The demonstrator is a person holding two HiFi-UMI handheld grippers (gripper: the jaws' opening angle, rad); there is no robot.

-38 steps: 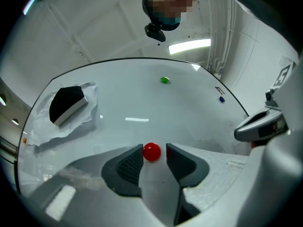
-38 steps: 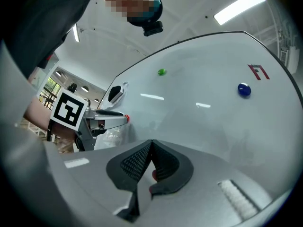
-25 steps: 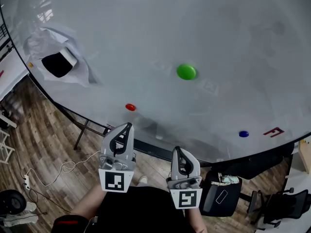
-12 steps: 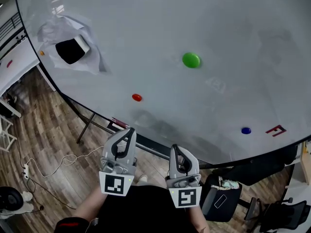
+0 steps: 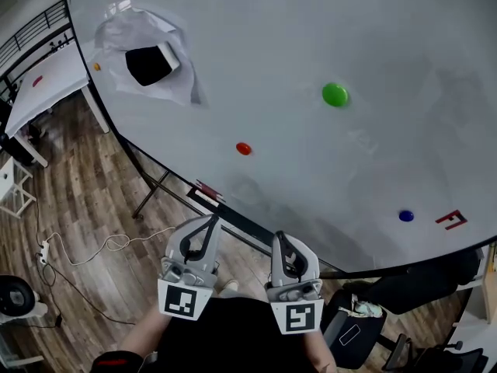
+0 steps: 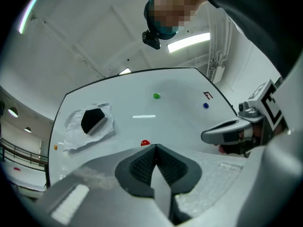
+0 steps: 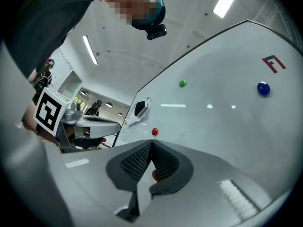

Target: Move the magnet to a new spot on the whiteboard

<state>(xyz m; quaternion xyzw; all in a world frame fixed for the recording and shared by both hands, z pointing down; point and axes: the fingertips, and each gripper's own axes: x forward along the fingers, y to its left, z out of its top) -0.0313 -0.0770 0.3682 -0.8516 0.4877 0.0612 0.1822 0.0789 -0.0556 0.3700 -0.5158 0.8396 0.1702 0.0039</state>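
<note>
Head view: left gripper and right gripper sit at 6 o'clock, below the whiteboard. The red magnet sticks to the board at 12 o'clock from them.
Left gripper view: jaws pressed together, empty.
Right gripper view: jaws likewise together, gripping nothing.
</note>
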